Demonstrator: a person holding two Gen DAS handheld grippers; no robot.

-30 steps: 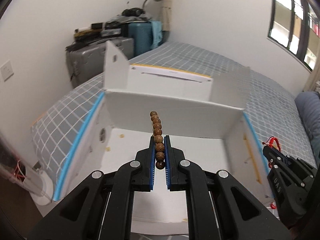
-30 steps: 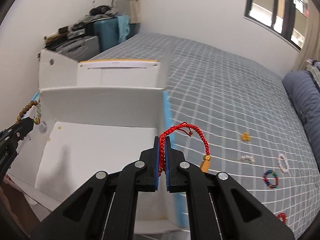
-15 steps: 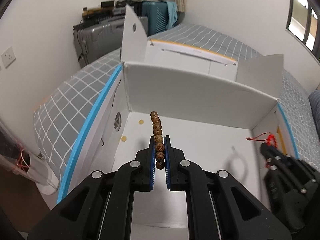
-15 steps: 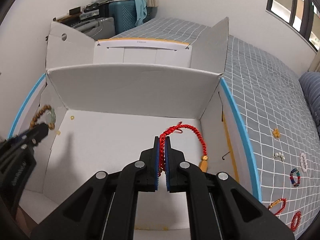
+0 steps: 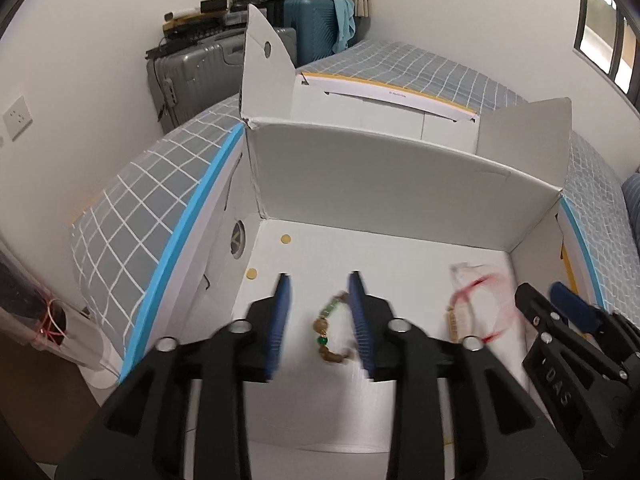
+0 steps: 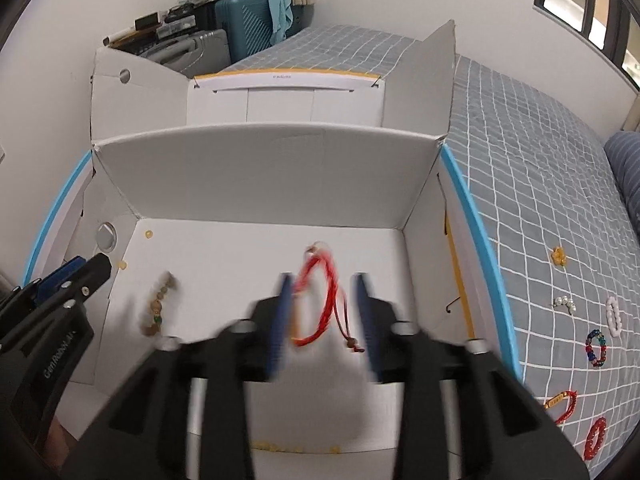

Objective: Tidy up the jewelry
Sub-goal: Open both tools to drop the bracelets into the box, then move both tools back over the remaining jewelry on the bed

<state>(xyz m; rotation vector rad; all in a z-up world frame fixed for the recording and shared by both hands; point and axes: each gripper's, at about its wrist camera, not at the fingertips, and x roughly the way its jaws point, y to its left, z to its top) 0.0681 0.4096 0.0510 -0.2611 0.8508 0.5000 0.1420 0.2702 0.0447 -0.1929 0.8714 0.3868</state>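
Note:
Both grippers hang over an open white cardboard box (image 5: 400,184) on the bed. My left gripper (image 5: 320,284) has its jaws opening. A brown wooden bead bracelet (image 5: 330,332) with green beads is loose between them, blurred, above the box floor. My right gripper (image 6: 323,282) also has its jaws opening, and a red cord bracelet (image 6: 320,300) is free between its blue pads. In the right wrist view the box wall (image 6: 272,176) rises behind, the wooden bracelet (image 6: 158,304) shows at the left, and the left gripper (image 6: 76,276) is beside it.
Several bracelets and small pieces lie on the grey checked bedspread right of the box, among them a multicoloured one (image 6: 596,348), a white one (image 6: 614,316) and a red one (image 6: 596,444). Suitcases (image 5: 192,68) stand against the far wall. The box flaps stand upright.
Both grippers came down over the box, then their jaws parted. The wooden bracelet has dropped out of the left grip and the red cord bracelet out of the right.

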